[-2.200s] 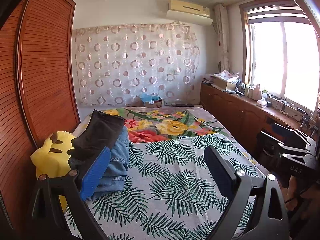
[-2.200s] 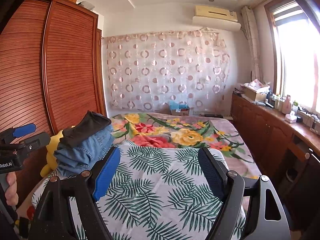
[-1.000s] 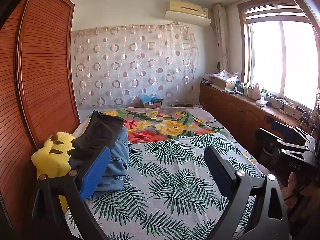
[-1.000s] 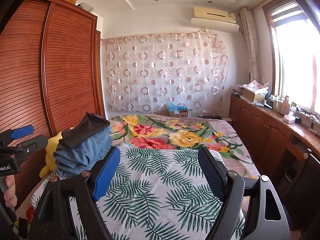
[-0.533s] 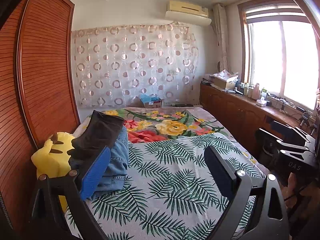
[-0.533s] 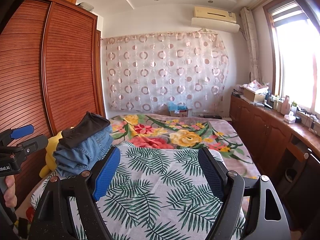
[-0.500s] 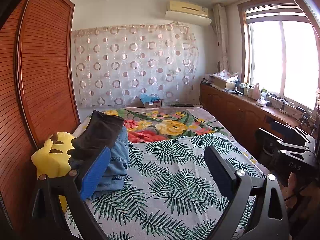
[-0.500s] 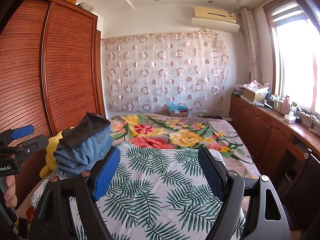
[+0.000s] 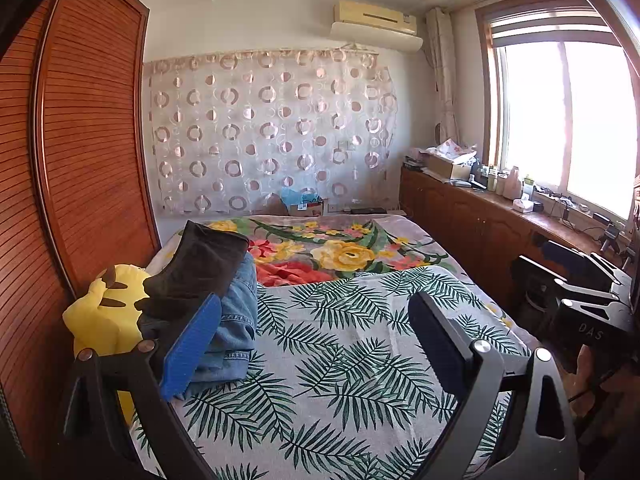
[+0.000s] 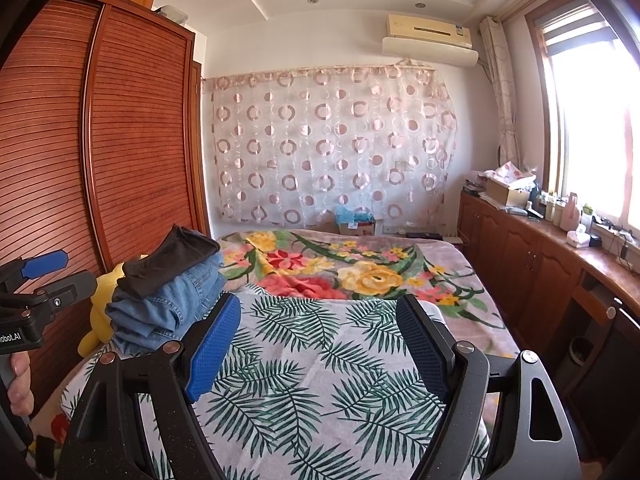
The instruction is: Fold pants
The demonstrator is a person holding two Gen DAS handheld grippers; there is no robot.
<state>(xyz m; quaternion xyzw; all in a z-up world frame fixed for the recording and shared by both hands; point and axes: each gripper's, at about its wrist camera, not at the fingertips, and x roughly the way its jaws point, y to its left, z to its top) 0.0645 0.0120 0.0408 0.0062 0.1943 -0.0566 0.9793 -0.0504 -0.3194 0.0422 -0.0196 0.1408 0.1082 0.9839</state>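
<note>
A stack of folded pants lies at the bed's left edge: blue jeans (image 9: 236, 320) below and dark brown pants (image 9: 200, 264) on top. The stack shows in the right wrist view too, jeans (image 10: 168, 304) under the dark pair (image 10: 172, 260). My left gripper (image 9: 316, 320) is open and empty, held above the near end of the bed, right of the stack. My right gripper (image 10: 318, 328) is open and empty above the palm-leaf sheet (image 10: 320, 360). The left gripper's body also shows at the left edge of the right wrist view (image 10: 36, 292).
A yellow plush toy (image 9: 104, 312) sits between the stack and the wooden wardrobe (image 9: 80, 160). A floral blanket (image 9: 340, 248) covers the bed's far half. A wooden cabinet (image 9: 480, 224) with boxes and bottles runs along the right wall under the window.
</note>
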